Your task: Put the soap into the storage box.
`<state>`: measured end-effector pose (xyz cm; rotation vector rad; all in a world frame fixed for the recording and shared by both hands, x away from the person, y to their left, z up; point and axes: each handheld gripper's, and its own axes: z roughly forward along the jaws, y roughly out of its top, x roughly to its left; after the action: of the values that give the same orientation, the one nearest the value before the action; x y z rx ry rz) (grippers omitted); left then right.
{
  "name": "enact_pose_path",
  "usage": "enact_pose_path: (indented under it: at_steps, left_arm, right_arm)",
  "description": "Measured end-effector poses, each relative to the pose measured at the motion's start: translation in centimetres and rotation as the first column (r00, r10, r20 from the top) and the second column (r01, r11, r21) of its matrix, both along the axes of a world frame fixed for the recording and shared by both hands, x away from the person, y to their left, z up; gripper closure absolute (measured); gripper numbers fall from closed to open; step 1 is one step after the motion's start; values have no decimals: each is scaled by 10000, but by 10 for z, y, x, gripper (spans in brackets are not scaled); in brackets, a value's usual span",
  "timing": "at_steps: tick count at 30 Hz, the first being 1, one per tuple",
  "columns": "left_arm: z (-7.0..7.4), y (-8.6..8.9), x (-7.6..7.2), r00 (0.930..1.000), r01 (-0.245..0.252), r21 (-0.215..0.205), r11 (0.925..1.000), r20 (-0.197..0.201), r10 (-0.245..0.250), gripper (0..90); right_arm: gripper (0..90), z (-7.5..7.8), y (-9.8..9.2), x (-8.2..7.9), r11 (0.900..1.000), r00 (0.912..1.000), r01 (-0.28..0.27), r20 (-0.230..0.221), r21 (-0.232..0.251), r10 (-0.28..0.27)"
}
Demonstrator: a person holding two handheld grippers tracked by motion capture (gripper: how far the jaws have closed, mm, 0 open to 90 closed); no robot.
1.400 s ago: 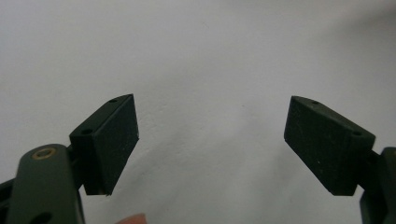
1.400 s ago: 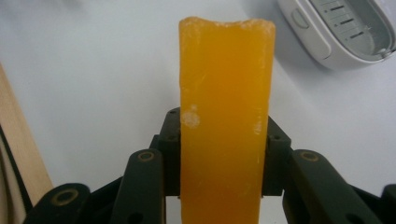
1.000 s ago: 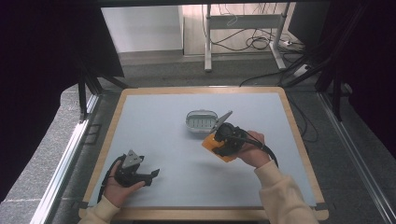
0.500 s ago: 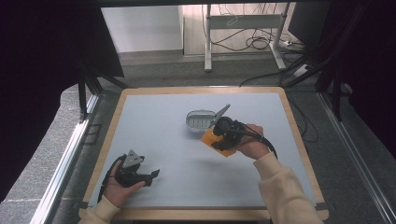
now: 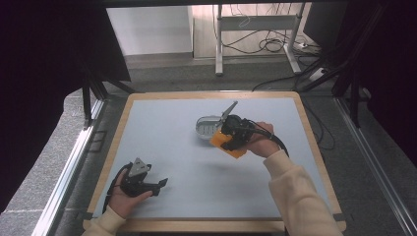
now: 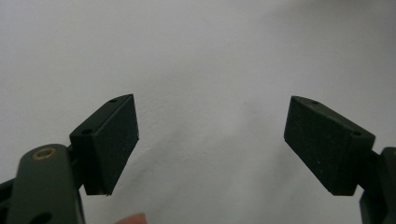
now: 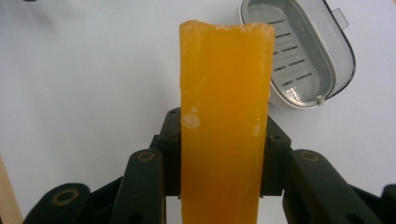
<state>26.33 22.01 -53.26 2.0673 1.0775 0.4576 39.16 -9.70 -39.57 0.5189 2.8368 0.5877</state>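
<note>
Right gripper (image 7: 223,154) clamped on an orange bar (image 7: 224,116), both jaws pressed flat against its long sides. Held edge-on in the right gripper view, so only one narrow face readable: waxy, translucent orange, pale scuffs near the jaws, top end slightly ragged. Lower end cut off by the bottom of that view. Looks like soap, though not certain. From the high view, bar (image 5: 227,143) seen as an orange block under the gripper (image 5: 231,136), just beside the dish (image 5: 206,126) at mid-table; whether lifted clear of the table (image 5: 162,123) or resting on it cannot be told. Right hand (image 5: 260,142) wrapped around the gripper body, hiding much of it.

Dish (image 7: 299,51) beyond the bar in the right gripper view: grey oval tray with a slotted floor, lid hinged open, its near-left part hidden behind the bar. Bar and dish apart, not touching.

Left gripper (image 6: 212,140) with jaws spread wide, nothing between them, only pale table surface beyond. Fingertip just visible at the bottom edge of the left gripper view. From above, left gripper (image 5: 160,185) low at the near-left of the table, in the left hand (image 5: 123,199), well apart from the dish.
</note>
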Motion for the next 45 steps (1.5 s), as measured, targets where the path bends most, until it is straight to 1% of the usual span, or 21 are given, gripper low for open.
enact_pose_path:
  at_steps: [9,12,17,19,24,28,30,33,34,37,40,43,45]
  left_arm:
    - [1,-2,0,10000,28,26,10000,24,-28,181]
    - [1,-1,0,10000,7,-4,10000,35,-7,181]
    - [1,-1,0,10000,-34,-48,10000,47,35,182]
    - [1,-2,0,10000,-13,-31,10000,47,13,182]
    - [1,-4,1,10000,37,-9,10000,46,-37,181]
    - [1,-3,1,10000,0,-39,10000,51,0,182]
    - [1,-3,1,10000,8,-24,10000,48,-8,181]
    - [1,-3,1,10000,14,-12,10000,52,-14,182]
    - [1,-3,1,10000,22,-5,10000,53,-22,181]
    - [1,-4,1,10000,-41,-99,9999,70,42,181]
    - [1,-3,1,10000,-43,-105,9999,74,44,181]
    - [1,-3,1,10000,-46,-87,10000,76,47,181]
    - [2,-3,1,10000,-15,-23,10000,76,15,182]
  right_arm:
    - [614,2,8,9,9995,9997,-243,7,-193,243]
    - [613,2,10,13,9995,9997,-252,-73,-195,251]
    - [614,2,12,19,9987,9992,-387,-83,-338,385]
    - [614,2,13,20,9992,9995,-272,-175,-281,267]
    - [614,2,15,25,9986,9992,-350,-191,-395,343]
    - [614,3,17,28,9983,9992,-361,-192,-449,353]
    - [614,4,18,30,9976,9989,-459,-148,-515,452]
    - [614,6,18,32,9982,9988,-402,-296,-448,389]
    - [614,6,18,34,9980,9986,-463,-287,-436,450]
    - [614,8,20,36,9974,9987,-455,-259,-553,441]
    - [614,10,22,38,9969,9986,-487,-248,-623,472]
    - [614,12,23,40,9965,9983,-549,-233,-635,535]
    - [614,13,24,41,9965,9977,-622,-303,-565,605]
